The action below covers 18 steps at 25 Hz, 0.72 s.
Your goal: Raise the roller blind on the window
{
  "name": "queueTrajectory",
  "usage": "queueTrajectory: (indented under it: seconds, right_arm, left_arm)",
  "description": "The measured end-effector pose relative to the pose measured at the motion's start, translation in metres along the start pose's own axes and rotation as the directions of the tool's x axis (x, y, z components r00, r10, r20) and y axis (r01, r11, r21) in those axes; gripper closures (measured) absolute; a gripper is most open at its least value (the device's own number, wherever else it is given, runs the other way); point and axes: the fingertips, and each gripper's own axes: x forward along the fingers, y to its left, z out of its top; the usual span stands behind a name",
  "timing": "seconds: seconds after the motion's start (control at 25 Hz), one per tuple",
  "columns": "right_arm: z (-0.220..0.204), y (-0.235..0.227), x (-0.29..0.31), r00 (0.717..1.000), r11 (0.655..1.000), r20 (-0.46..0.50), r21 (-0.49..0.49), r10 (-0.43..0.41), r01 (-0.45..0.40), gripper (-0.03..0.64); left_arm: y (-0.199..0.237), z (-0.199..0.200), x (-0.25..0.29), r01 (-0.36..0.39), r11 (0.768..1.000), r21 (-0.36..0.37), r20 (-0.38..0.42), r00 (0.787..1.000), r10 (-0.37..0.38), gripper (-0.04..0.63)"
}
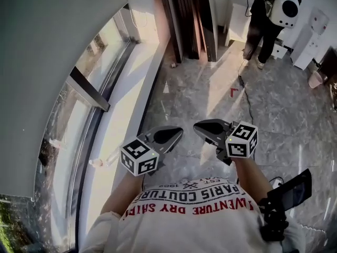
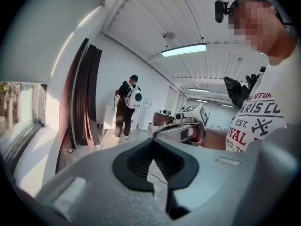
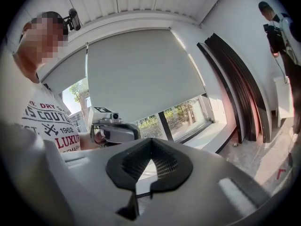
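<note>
You hold your 2 tools side by side in front of your chest, over the grey marble floor (image 1: 210,94). Your left gripper (image 1: 178,133) has its jaws pressed together with nothing between them. Your right gripper (image 1: 198,126), just beside it, is closed on nothing too. The pale grey fabric roller blind (image 3: 141,74) hangs on your left, well apart from both grippers. It covers most of the window (image 3: 188,113), leaving a strip of glass bare above the white sill (image 1: 134,96). A person in dark clothes with a white backpack (image 1: 268,12) stands across the room.
</note>
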Motion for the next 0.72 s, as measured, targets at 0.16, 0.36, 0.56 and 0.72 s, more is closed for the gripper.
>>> queueTrajectory:
  seconds: [0.16, 0.36, 0.56, 0.72]
  right_arm:
    - [0.014, -0.02, -0.013, 1.0, 1.0, 0.018, -0.015, -0.019, 0.019, 0.614]
    - [0.031, -0.038, -0.025, 0.996, 0.995, 0.054, -0.062, -0.071, 0.075, 0.614]
    - [0.042, -0.065, -0.018, 0.992, 0.994, 0.077, -0.037, -0.099, 0.102, 0.614]
    - [0.05, -0.106, -0.012, 0.987, 0.99, 0.079, -0.017, -0.14, 0.142, 0.614]
  left_arm:
    - [0.001, 0.007, 0.029, 0.062, 0.998, -0.007, -0.038, 0.997, -0.063, 0.594]
    - [0.01, 0.015, 0.049, 0.066, 0.997, 0.042, -0.072, 0.995, -0.063, 0.594]
    - [0.034, 0.028, 0.065, 0.107, 0.993, 0.038, -0.045, 0.993, -0.106, 0.594]
    - [0.066, 0.039, 0.093, 0.146, 0.989, 0.03, -0.036, 0.989, -0.145, 0.594]
